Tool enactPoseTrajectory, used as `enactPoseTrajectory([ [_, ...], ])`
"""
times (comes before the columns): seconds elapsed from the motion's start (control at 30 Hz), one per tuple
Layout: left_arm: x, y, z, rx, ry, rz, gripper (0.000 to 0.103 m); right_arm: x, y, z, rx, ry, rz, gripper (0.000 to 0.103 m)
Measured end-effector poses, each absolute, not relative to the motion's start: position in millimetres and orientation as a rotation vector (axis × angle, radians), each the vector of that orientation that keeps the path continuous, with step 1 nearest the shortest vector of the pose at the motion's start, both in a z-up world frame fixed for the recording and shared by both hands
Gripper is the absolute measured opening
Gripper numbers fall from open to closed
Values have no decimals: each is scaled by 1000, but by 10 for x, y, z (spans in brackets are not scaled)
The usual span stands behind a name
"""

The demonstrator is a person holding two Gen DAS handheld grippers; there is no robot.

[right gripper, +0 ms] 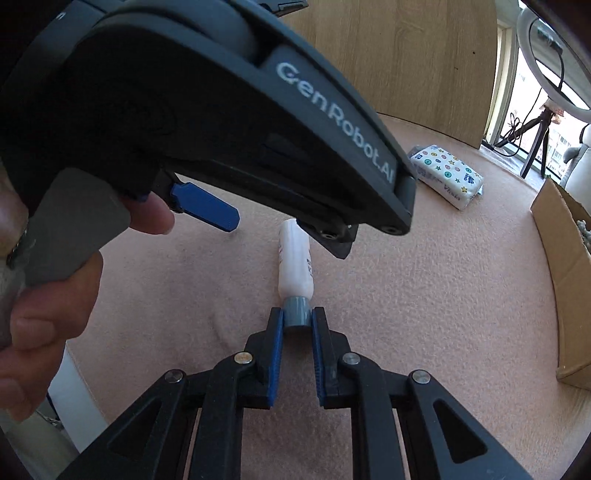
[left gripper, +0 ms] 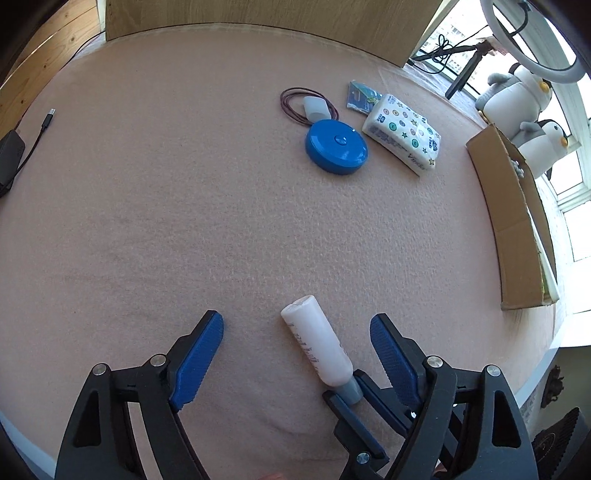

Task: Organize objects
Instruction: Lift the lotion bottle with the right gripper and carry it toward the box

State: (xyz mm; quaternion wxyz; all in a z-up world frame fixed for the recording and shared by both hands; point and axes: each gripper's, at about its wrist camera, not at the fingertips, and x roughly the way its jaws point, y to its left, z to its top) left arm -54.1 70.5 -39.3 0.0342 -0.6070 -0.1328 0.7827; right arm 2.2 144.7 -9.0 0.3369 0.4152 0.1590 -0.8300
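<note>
A white bottle (left gripper: 317, 347) with a grey cap (right gripper: 297, 312) lies on the pink table cover. My right gripper (right gripper: 297, 317) is shut on the grey cap; its fingers also show in the left wrist view (left gripper: 354, 398). My left gripper (left gripper: 295, 328) is open, its blue pads on either side of the bottle and not touching it. Its black body (right gripper: 221, 122) fills the upper left of the right wrist view. Farther back lie a blue round case (left gripper: 336, 146), a patterned tissue pack (left gripper: 404, 134), a small white object on a dark cord loop (left gripper: 316, 107) and a small blue packet (left gripper: 360, 95).
An open cardboard box (left gripper: 513, 221) stands at the right table edge, also in the right wrist view (right gripper: 565, 266). Plush penguins (left gripper: 524, 92) and a ring light on a tripod (left gripper: 532, 40) are behind it. A black USB cable (left gripper: 46, 120) lies far left. A wooden board (left gripper: 258, 14) backs the table.
</note>
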Motion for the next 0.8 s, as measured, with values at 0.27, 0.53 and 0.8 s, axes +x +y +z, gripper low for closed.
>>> enactPoseTrajectory([
  [0.27,-519,864,-350,-1847,-361,2432,33,45,1440,-91,1070,411,-2177,13],
  [0.53,-524,818,-318,-1840,-387,2431,30,44,1425,-92,1063,411,-2180,13],
  [0.8,-541,815,-54,-1765,-360,2483,30,-12,1445,27,1021,369,-2207,13],
])
